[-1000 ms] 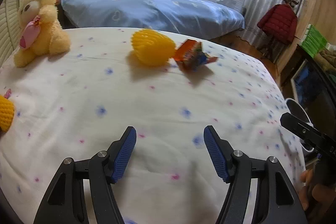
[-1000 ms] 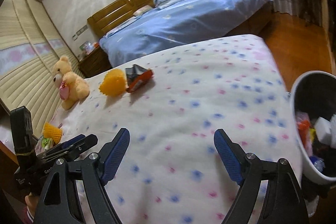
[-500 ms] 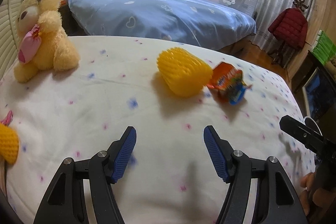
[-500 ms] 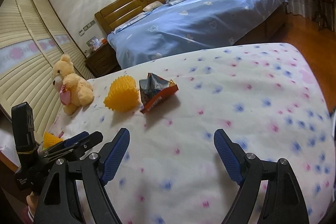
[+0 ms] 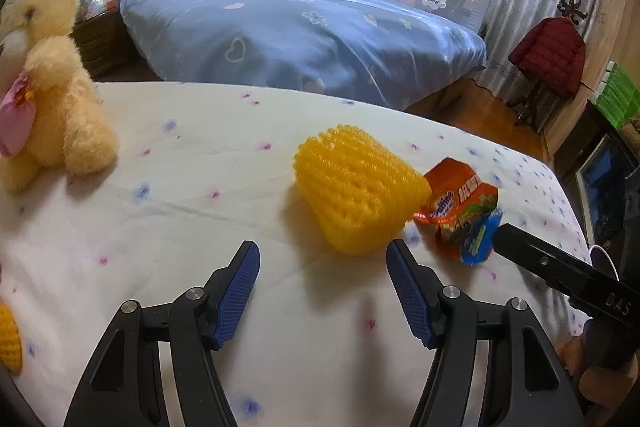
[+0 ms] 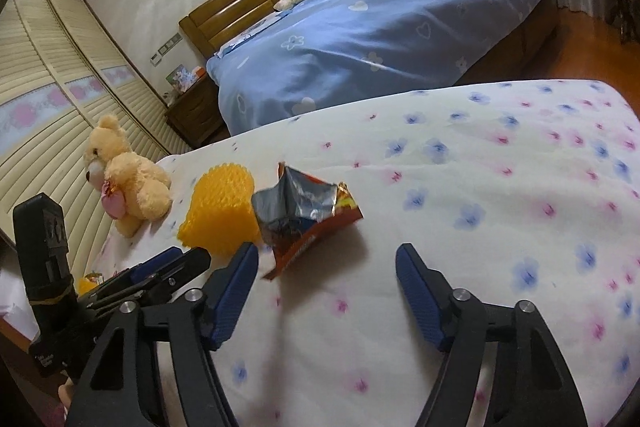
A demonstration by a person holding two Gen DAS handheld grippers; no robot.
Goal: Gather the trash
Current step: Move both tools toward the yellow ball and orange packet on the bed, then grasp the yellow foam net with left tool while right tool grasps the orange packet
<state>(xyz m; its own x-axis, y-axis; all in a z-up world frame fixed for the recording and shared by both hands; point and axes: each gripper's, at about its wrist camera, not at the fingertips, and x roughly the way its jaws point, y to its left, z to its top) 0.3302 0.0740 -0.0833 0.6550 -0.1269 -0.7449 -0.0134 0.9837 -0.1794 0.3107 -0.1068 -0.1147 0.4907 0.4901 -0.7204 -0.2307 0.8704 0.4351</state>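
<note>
Both grippers angled down over bed (image 5: pixel 200 155). L gripper (image 5: pixel 323 263) open, empty, just short of foam net (image 5: pixel 356 191). R gripper (image 6: pixel 326 265) open, jaws just narrowed, nothing between; wrapper (image 6: pixel 304 211) just ahead, touching net.

The room is dim and bluish, lit softly from overhead. The foam net (image 5: pixel 356 195) throws a soft shadow toward the near side. Fisheye bending curves the far bed (image 5: pixel 304 39), corners go black, and the bear (image 5: pixel 48 83) looks smeared.

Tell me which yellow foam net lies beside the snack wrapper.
The big yellow foam net mid-bed, touching the orange wrapper; the other net sits alone at the bed's left edge.
</note>
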